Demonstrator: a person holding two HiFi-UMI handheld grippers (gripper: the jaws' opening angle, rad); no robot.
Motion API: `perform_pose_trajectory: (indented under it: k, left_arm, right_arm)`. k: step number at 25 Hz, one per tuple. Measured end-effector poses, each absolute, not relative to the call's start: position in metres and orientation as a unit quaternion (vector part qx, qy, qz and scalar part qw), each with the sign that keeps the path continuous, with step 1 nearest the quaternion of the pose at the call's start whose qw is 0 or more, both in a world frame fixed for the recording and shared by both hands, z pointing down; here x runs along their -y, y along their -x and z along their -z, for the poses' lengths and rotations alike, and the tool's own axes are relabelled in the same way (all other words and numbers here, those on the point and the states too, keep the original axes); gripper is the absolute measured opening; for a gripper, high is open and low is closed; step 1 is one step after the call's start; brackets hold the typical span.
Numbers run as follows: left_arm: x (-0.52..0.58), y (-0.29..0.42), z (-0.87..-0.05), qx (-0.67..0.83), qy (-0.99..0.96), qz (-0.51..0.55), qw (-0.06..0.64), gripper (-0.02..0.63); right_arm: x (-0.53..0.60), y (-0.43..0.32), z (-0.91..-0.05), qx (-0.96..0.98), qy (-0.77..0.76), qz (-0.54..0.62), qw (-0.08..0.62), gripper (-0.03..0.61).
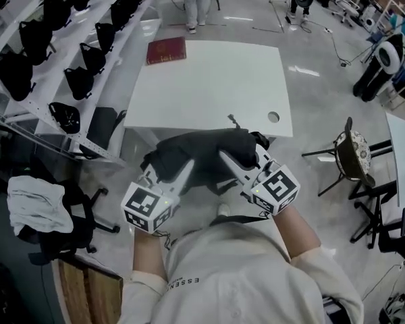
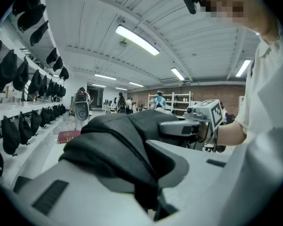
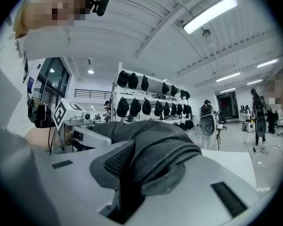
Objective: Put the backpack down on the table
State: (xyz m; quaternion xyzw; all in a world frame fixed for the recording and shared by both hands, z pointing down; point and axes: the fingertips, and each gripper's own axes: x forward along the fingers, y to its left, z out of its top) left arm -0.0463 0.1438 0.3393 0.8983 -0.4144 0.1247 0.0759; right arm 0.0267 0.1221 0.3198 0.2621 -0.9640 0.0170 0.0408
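Head view showed the black backpack (image 1: 206,155) hanging between the two tools in front of the person, at the near edge of the white table (image 1: 216,79) and overlapping that edge; whether any part of it rested on the table could not be told; the left tool (image 1: 187,167) gripped the backpack's left side and the right tool (image 1: 225,157) its right side, the two pointing inward toward each other; left gripper view showed its jaws nearly together, clamped on a thick fold of dark fabric (image 2: 122,147) that bulged out over them, with the right tool beyond it across the backpack; right gripper view showed the same, its jaws narrowly parted and pinched on a bunch of dark mesh and fabric (image 3: 148,159); on the far left corner of the table lay a red book (image 1: 166,50), well apart from the backpack; white shelves (image 1: 101,36) carrying rows of black bags (image 1: 78,81) ran along the table's left; a stool (image 1: 354,154) stood on the floor to the right.
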Motion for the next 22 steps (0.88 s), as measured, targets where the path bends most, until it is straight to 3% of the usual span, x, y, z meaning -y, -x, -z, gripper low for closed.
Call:
perform_pose_trajectory:
  k: [11,22]
  left_arm:
    - [-0.010,-0.001,-0.324,0.393,-0.909,-0.132,0.045,0.066]
    - [0.137,-0.004,-0.298,0.357,-0.926,-0.120,0.026,0.067]
  right_arm:
    - [0.007,-0.075,-0.306,0.957,-0.289,0.001,0.025,0.077]
    - [0.148,-0.079,-0.278,0.944,-0.327,0.026,0.030,0.078]
